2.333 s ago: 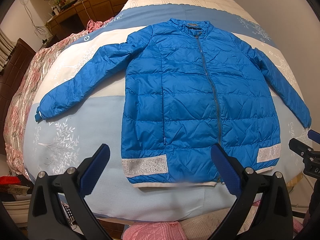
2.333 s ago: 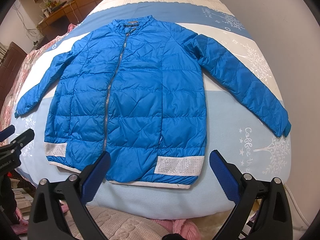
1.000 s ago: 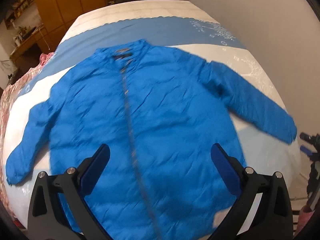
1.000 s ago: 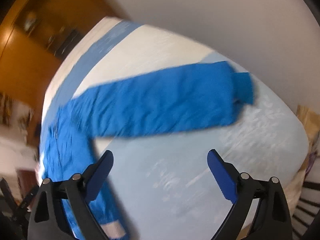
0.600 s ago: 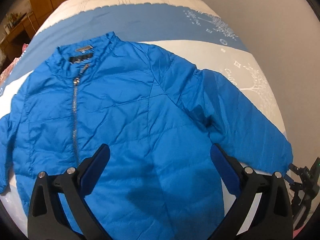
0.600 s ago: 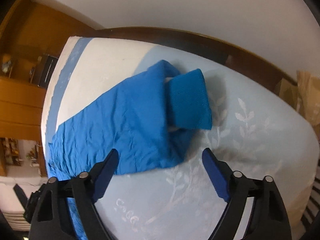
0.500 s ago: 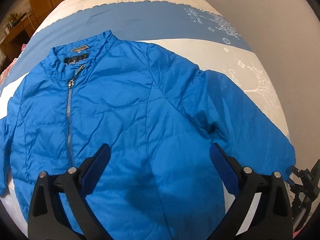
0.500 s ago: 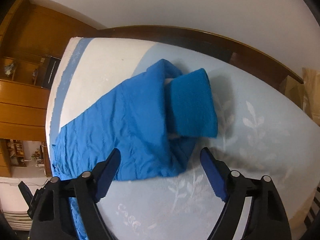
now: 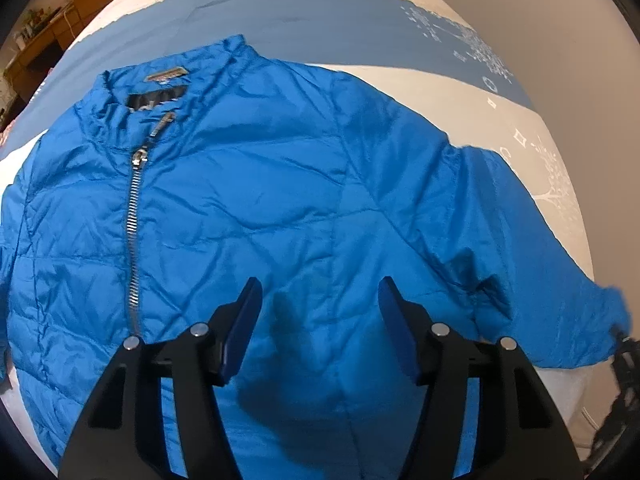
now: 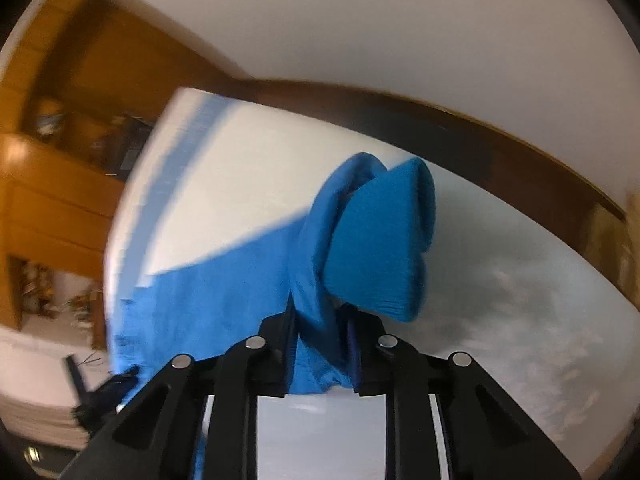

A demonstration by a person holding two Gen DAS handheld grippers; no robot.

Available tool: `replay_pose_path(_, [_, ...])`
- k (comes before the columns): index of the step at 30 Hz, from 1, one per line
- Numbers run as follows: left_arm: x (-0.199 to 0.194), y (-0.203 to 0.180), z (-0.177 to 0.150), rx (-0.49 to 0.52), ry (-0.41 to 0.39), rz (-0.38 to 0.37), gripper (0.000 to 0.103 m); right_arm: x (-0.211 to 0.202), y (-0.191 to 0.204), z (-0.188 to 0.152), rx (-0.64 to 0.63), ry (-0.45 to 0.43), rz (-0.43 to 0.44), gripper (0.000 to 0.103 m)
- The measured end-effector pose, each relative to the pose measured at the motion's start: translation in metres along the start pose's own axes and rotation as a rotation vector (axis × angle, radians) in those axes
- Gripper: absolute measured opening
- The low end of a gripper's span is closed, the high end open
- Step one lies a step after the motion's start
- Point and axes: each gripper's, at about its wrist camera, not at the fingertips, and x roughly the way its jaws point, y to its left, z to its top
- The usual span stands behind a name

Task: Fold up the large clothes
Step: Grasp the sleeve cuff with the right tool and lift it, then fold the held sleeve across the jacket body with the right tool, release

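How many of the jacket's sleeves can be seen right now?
1 fully: the sleeve running out to the right of the jacket, its end pinched in the right claw. The other sleeve is cut off at the left edge, mostly hidden.

The left gripper (image 9: 318,320) hovers with jaws parted (blue pads), while the right gripper (image 10: 320,344) is clamped.

Bed with blue-and-cream patterned cover (image 9: 400,20); plain pale wall (image 10: 400,20) beside it. Orange-brown wooden cabinets (image 10: 60,120) behind; dark wooden bed rail (image 10: 480,132).
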Motion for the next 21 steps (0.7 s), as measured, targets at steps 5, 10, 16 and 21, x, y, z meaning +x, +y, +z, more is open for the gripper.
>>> replay_pose_path(5, [-0.011,0.020,0.002,-0.024,-0.020,-0.006,0.059,0.002,0.092,0.001,-0.215,0.007,0.105,0.020])
replay_pose_path(10, [-0.020,0.041,0.002,-0.043,-0.034,0.002,0.059,0.039,0.173,-0.018,-0.384,0.087,0.156,0.020])
replay_pose_path(16, [-0.026,0.072,0.002,-0.080,-0.043,0.024,0.059,0.100,0.253,-0.066,-0.571,0.185,0.118,0.020])
replay_pose_path(21, [-0.027,0.098,0.003,-0.124,-0.041,0.019,0.060,0.153,0.299,-0.100,-0.662,0.278,0.133,0.020])
